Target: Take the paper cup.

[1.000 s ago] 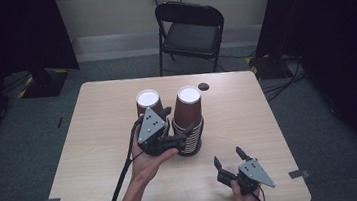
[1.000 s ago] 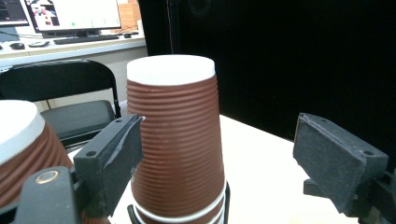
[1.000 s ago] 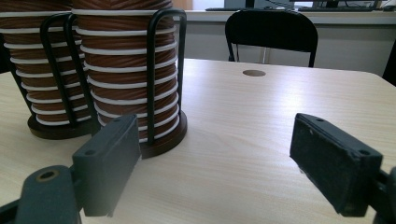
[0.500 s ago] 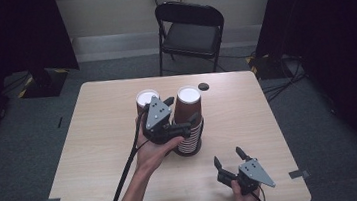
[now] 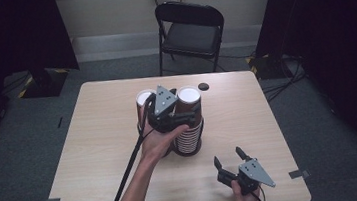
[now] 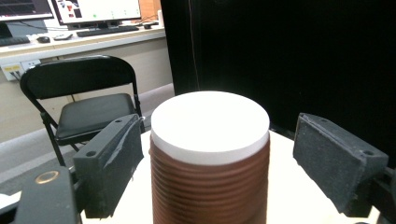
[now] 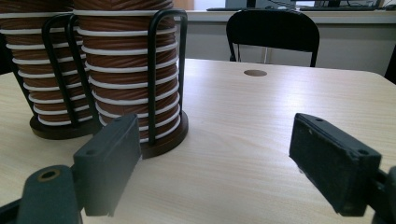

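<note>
Brown paper cups, nested upside down into a tall stack [image 5: 188,119], stand in a black wire holder [image 7: 154,79] near the middle of the wooden surface [image 5: 87,155], with a second stack [image 5: 144,100] just beside it on the left. The left gripper [image 5: 163,107] hovers at the top of the right-hand stack, and in the left gripper view its fingers [image 6: 109,163] are spread wide on either side of the white base of the top cup [image 6: 210,123], not touching it. No cup appears lifted yet, so the grasp itself and everything after it seem left to do. The right gripper [image 5: 228,159] rests low at the near right of the surface, fingers [image 7: 334,161] spread and holding nothing, well apart from both stacks. The person's hand hides the middle of the stack in the high view, and the right gripper view cuts off both stack tops. How many cups each stack holds is hard to tell.
</note>
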Motion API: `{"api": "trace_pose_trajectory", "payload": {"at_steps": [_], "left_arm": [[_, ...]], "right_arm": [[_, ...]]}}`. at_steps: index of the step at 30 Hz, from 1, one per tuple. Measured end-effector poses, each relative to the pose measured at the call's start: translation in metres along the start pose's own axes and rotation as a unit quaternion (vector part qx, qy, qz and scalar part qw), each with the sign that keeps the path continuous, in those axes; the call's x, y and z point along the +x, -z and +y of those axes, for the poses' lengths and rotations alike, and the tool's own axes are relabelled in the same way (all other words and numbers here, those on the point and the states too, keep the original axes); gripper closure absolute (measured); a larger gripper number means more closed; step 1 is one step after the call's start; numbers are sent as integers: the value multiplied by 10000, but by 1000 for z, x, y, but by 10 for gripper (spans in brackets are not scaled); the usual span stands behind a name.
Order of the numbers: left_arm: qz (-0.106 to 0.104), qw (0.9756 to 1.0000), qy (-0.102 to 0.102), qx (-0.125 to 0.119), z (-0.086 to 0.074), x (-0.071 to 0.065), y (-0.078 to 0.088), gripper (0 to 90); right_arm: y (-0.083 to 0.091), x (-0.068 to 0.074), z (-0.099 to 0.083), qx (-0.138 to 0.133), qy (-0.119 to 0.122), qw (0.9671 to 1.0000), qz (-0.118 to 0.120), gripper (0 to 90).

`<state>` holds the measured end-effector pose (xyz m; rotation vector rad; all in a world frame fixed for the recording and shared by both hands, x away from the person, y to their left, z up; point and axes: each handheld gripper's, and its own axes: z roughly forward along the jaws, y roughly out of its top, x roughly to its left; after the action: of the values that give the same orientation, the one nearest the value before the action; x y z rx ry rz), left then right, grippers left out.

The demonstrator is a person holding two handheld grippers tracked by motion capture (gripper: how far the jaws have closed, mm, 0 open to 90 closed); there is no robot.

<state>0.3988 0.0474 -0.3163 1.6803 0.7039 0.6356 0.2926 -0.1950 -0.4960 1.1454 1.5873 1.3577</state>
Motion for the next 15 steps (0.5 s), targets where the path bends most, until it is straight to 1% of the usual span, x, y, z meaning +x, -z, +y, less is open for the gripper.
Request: {"api": "trace_pose_trajectory", "payload": {"at_steps": [1,2,4,7,10,11,12,15], "left_arm": [[21,10000,12,51,0,1,-2,156],[21,10000,12,51,0,1,-2,155],[-3,9999,65,116,1,3,-6,155],[18,9999,7,169,2,3,-10,155],[33,9997,59,237,1,3,-14,154],[192,9994,-73,272,-1,1,-16,153],[245,9992,-121,283,-1,0,-17,151],[267,9992,-131,283,-1,-1,-19,157]], "right_arm": [[0,0,0,4,3,10000,18,156],[0,0,0,4,3,10000,18,156],[0,0,0,-15,19,10000,11,157],[0,0,0,-19,23,10000,13,156],[0,0,0,-30,30,10000,10,157],[0,0,0,-45,26,10000,26,157],[1,0,0,-50,25,10000,32,157],[1,0,0,-47,25,10000,32,157]]}}
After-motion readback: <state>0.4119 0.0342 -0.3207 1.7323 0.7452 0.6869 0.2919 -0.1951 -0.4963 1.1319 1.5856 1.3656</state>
